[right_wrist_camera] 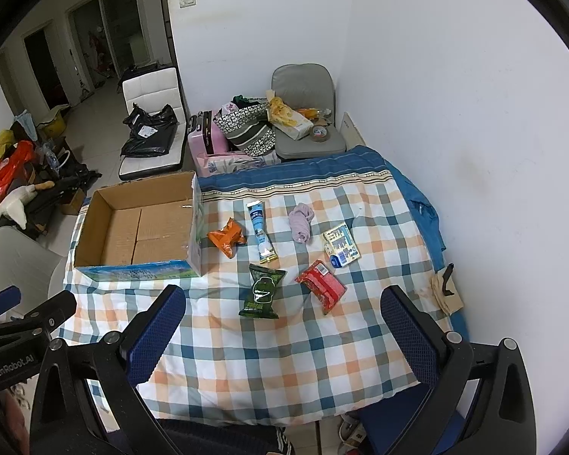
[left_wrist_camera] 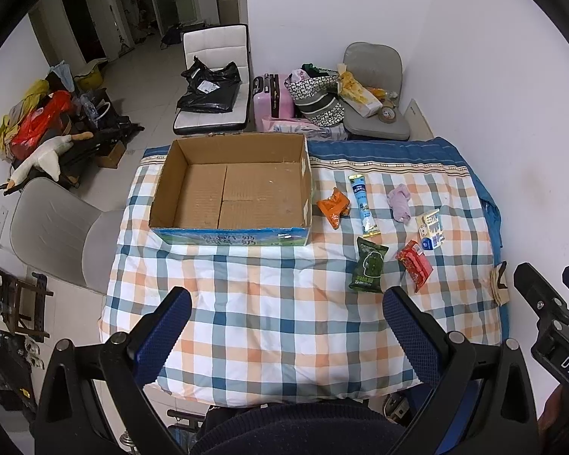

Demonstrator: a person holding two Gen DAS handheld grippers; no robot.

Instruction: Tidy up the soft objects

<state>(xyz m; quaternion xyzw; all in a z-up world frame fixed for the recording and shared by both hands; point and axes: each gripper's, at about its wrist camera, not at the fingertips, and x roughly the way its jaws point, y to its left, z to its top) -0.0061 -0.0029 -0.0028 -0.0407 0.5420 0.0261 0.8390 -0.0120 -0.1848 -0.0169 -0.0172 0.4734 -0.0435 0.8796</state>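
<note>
An open, empty cardboard box (left_wrist_camera: pixel 231 185) (right_wrist_camera: pixel 140 223) sits at the far left of the checked quilt (left_wrist_camera: pixel 277 322) (right_wrist_camera: pixel 292 345). To its right lie an orange packet (left_wrist_camera: pixel 334 206) (right_wrist_camera: pixel 227 242), a blue tube packet (left_wrist_camera: pixel 365 204) (right_wrist_camera: pixel 260 231), a pale purple cloth (left_wrist_camera: pixel 399 201) (right_wrist_camera: pixel 301 222), a yellow-white carton (left_wrist_camera: pixel 430 226) (right_wrist_camera: pixel 341 245), a dark green packet (left_wrist_camera: pixel 368 265) (right_wrist_camera: pixel 263 292) and a red packet (left_wrist_camera: pixel 415 264) (right_wrist_camera: pixel 321 284). My left gripper (left_wrist_camera: pixel 284 314) is open and empty above the quilt's near part. My right gripper (right_wrist_camera: pixel 282 314) is open and empty, near the green packet.
A white wall runs along the right of the quilt. Behind it stand a grey chair (left_wrist_camera: pixel 375 87) with bags, a pink suitcase (left_wrist_camera: pixel 271 94) and a white chair (left_wrist_camera: pixel 216 76) with a black bag. A grey chair (left_wrist_camera: pixel 53 227) stands at the left. Clutter lies on the floor.
</note>
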